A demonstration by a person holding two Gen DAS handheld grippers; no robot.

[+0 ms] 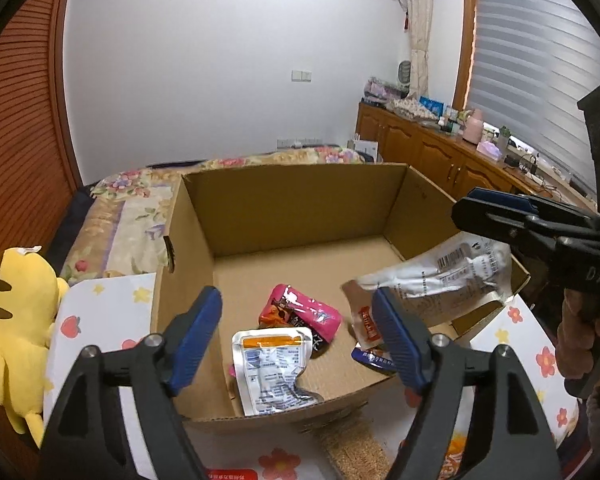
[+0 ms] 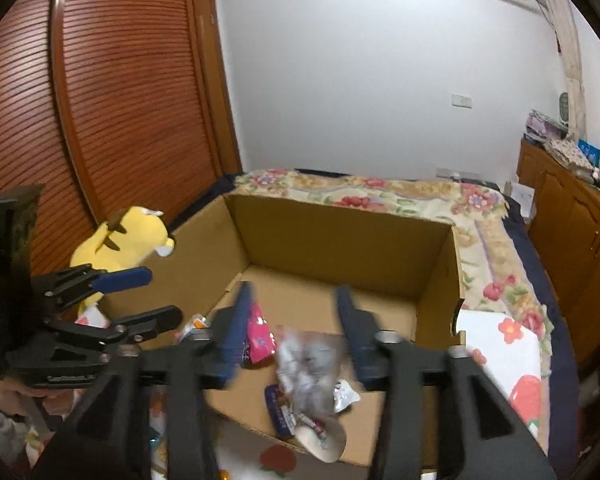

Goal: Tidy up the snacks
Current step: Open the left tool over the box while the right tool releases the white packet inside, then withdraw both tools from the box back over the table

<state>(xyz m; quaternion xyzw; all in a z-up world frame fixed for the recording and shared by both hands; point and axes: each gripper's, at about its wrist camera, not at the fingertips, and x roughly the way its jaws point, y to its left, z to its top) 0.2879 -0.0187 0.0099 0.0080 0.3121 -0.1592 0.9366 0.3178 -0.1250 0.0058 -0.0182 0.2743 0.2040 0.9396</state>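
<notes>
- Over the cardboard box (image 1: 300, 208) on the bed, right gripper (image 2: 296, 332) fingers parted, holding nothing; a silver packet (image 2: 312, 364) drops free below.
- Left gripper (image 1: 300, 336) open and empty above the pink packet (image 1: 300, 312), already boxed.

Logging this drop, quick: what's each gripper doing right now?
Left gripper: open, holding nothing.
Right gripper: open, a silver packet loose below its fingers, over the box.

From my left wrist view, the cardboard box (image 1: 300, 216) sits dead ahead on the bed (image 1: 132, 200). Inside it, one pouch (image 1: 272, 368) lies at six o'clock, another packet (image 1: 304, 312) just behind it, a third pouch (image 1: 440, 280) at three o'clock. A plush toy (image 1: 12, 320) lies outside at nine.
</notes>
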